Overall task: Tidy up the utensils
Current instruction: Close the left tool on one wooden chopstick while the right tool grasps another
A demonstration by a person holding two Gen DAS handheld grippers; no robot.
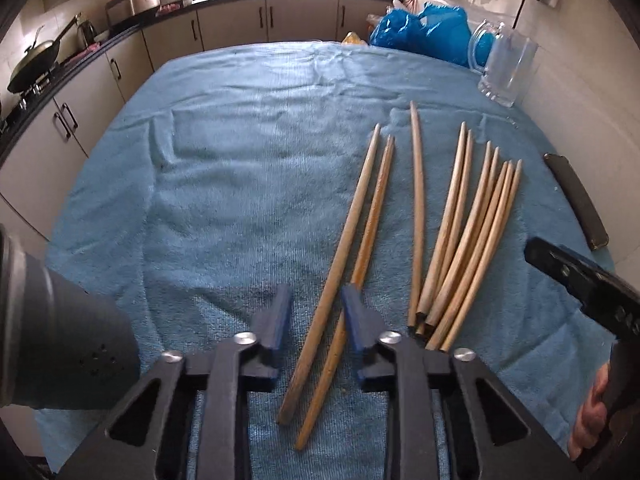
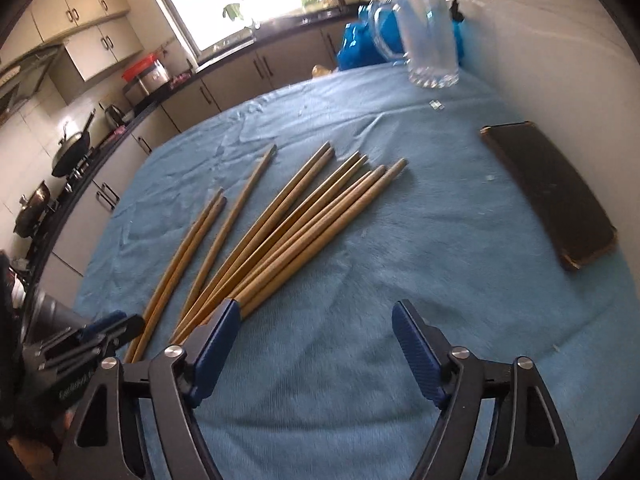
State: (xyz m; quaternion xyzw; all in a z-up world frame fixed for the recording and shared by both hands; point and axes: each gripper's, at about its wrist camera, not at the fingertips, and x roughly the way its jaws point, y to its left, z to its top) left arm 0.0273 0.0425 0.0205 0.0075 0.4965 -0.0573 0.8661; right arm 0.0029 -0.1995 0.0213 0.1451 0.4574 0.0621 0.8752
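Wooden chopsticks lie on a blue towel [image 1: 224, 200]: a darker pair [image 1: 362, 220], a single one [image 1: 418, 200] and a fanned bundle of several [image 1: 472, 232]. My left gripper [image 1: 318, 304] hangs low over the pair's near part. Its blue pads stand a narrow gap apart with the pair between them. The left pad is clear of the wood, and the right pad overlaps one stick. In the right wrist view my right gripper [image 2: 316, 344] is wide open over bare towel. Its left pad is at the near ends of the bundle [image 2: 304, 216].
A clear glass mug [image 2: 430, 36] stands at the far right by the wall, with a blue plastic bag [image 1: 420, 32] behind it. A black flat case [image 2: 548, 196] lies at the towel's right edge. A dark grey rounded object [image 1: 60, 320] sits at the near left.
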